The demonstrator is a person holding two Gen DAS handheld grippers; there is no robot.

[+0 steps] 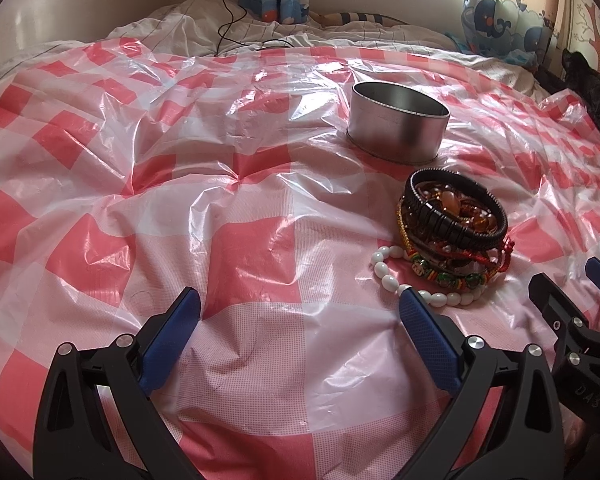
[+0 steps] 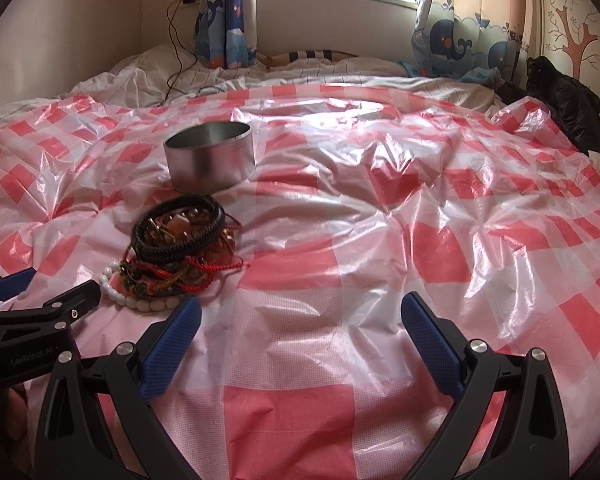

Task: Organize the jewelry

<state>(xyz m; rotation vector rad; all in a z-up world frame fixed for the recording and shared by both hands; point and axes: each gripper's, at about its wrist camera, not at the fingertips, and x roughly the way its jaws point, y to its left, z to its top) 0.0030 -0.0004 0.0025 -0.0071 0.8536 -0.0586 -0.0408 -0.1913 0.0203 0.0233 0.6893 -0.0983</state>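
Over a bed's red-checked plastic sheet (image 1: 260,256), we are holding left gripper (image 1: 300,312) and right gripper (image 2: 300,316) wide apart, empty, beside piled bracelets (image 1: 454,236) near a round tin (image 1: 398,122).

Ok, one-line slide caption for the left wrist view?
Open left gripper hovers over red-checked plastic sheet, beside a pile of beaded and braided bracelets near a round open metal tin.

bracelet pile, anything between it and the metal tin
Nothing visible. The pile of beaded and braided bracelets lies just in front of the open round metal tin, with only bare red-checked plastic sheet between them. Neither gripper is between them.
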